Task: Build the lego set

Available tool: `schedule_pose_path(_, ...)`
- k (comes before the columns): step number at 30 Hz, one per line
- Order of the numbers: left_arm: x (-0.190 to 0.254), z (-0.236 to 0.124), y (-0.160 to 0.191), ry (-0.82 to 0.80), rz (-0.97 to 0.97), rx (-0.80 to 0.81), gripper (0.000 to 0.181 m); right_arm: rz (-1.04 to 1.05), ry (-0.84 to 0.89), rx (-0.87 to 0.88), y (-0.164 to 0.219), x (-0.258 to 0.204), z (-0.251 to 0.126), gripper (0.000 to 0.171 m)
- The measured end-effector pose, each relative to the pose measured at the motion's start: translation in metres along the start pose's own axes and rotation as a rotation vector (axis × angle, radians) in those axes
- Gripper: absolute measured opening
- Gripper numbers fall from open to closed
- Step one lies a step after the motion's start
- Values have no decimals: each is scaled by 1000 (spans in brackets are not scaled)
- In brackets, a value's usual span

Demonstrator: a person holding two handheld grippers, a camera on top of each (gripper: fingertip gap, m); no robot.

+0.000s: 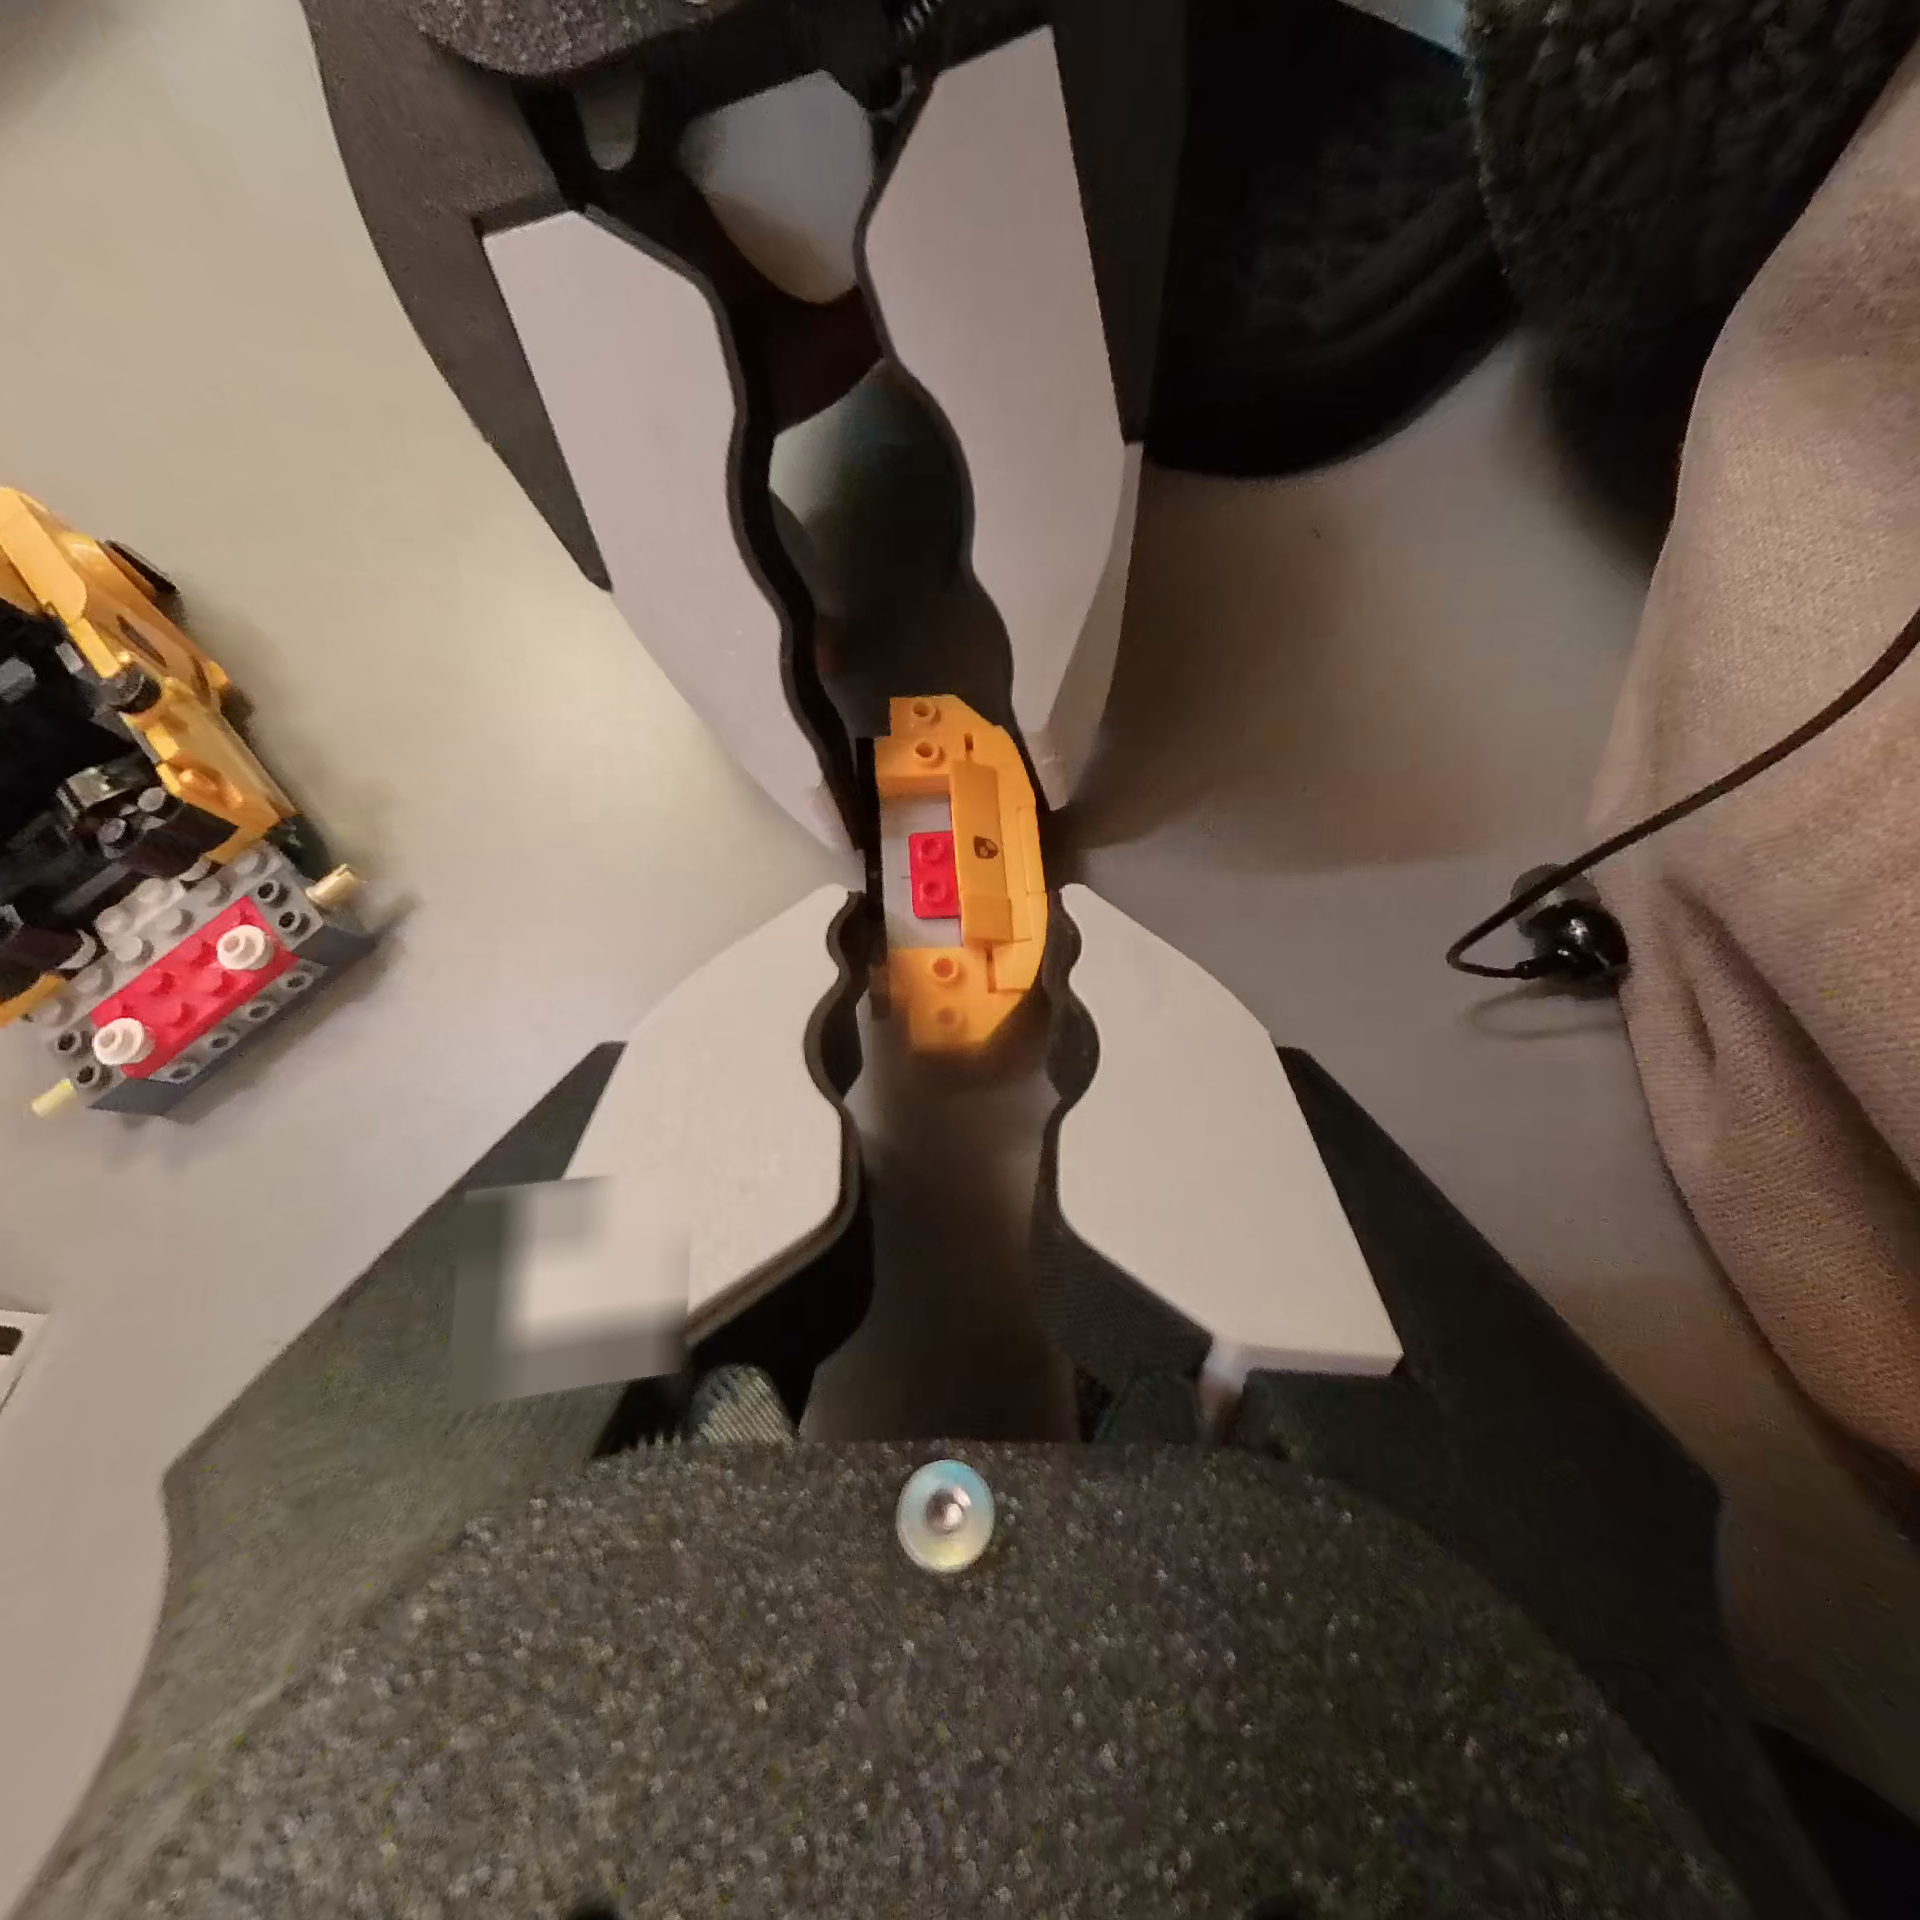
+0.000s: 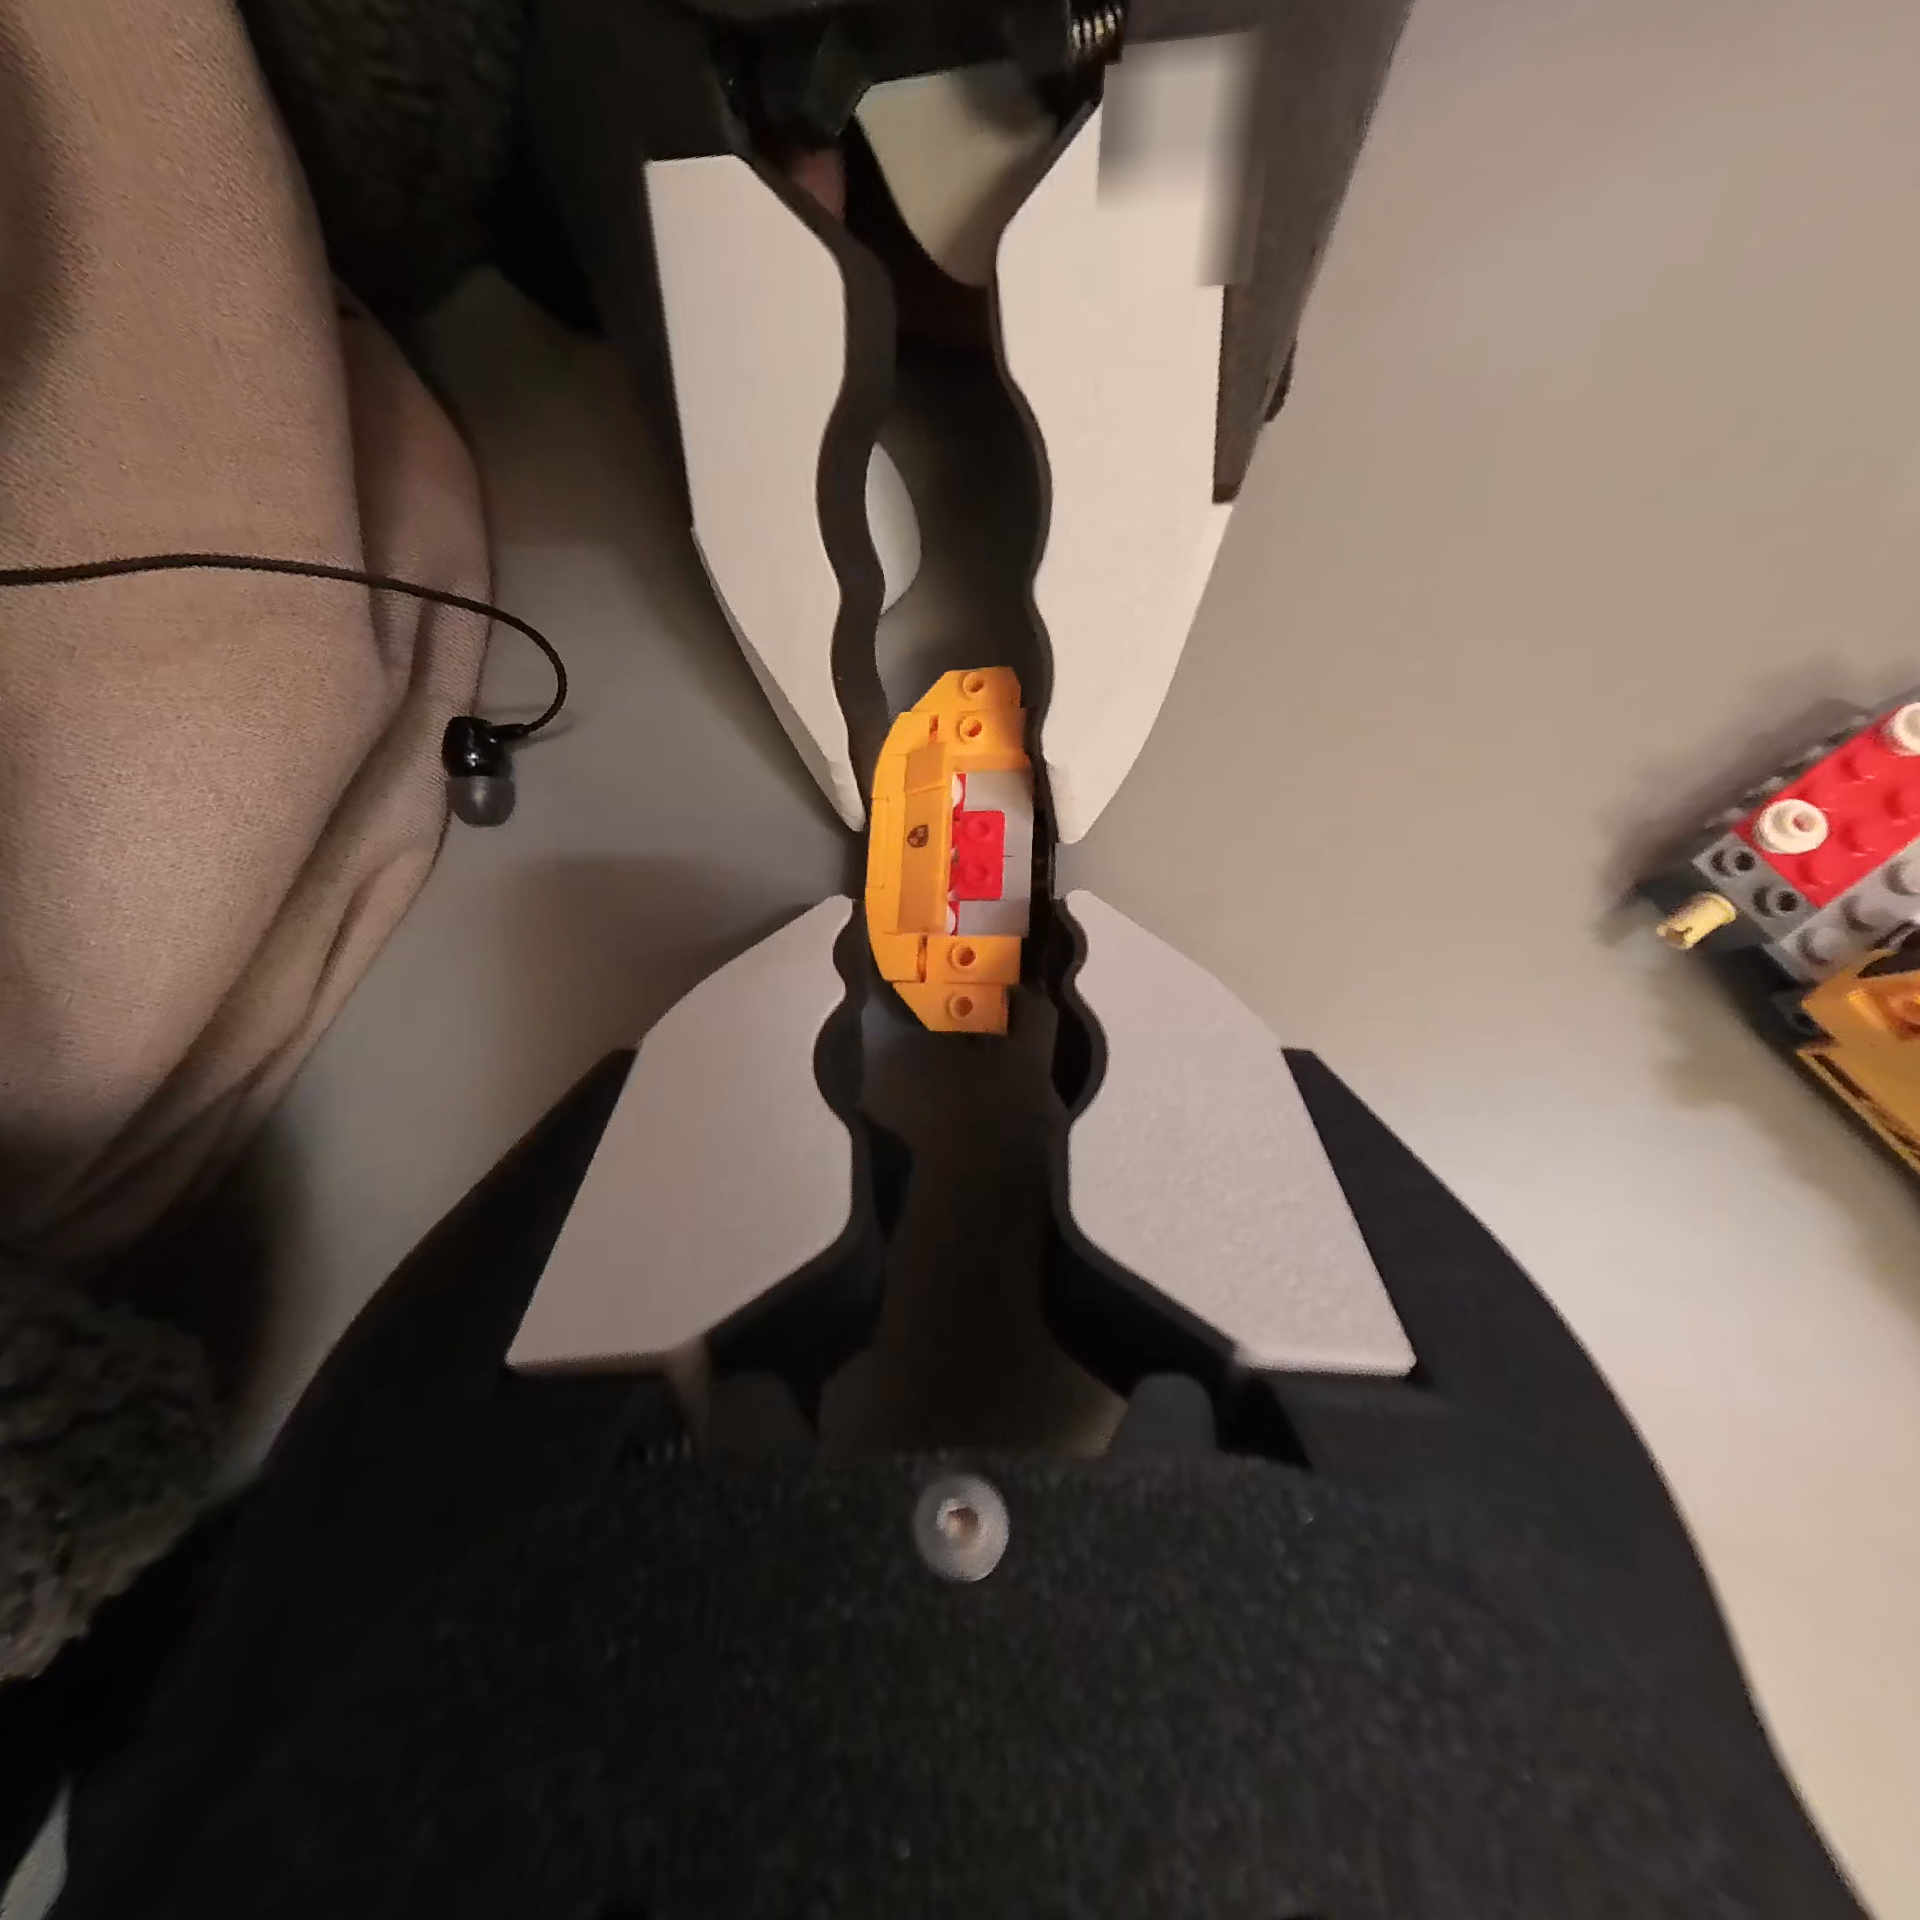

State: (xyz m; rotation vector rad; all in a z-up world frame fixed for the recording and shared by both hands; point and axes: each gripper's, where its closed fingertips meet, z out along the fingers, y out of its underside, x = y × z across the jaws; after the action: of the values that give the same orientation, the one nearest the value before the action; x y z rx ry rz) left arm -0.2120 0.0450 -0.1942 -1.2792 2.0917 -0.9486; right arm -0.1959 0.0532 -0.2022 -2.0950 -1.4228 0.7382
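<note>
A small orange lego sub-assembly (image 1: 1003,831) with a red plate and grey centre is held above the table between both grippers, which face each other tip to tip. My left gripper (image 1: 956,977) is shut on its lower half in the left wrist view. My right gripper (image 1: 945,790) comes in from the top and is shut on its upper half. The right wrist view shows the same piece (image 2: 914,831), with my right gripper (image 2: 961,966) below and my left gripper (image 2: 951,779) above. The part-built orange and black lego car (image 1: 156,883) lies on the table, also visible in the right wrist view (image 2: 1829,883).
The table (image 1: 416,520) is white. A person's beige garment (image 1: 1766,831) fills one side, with a black earphone and cord (image 1: 1569,935) hanging over it. Dark fuzzy fabric (image 1: 1662,156) lies beyond. My two grippers' fingertips are within a few centimetres of each other.
</note>
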Motion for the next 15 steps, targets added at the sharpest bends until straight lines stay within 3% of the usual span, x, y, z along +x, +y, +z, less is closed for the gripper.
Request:
schedule_pose_path(7,-1,1,0,1,-4,0,33,140,-76,86,-13,0,-5,29)
schedule_pose_path(15,-1,1,1,8,-22,-1,33,31,-45,5,-18,-3,2,12)
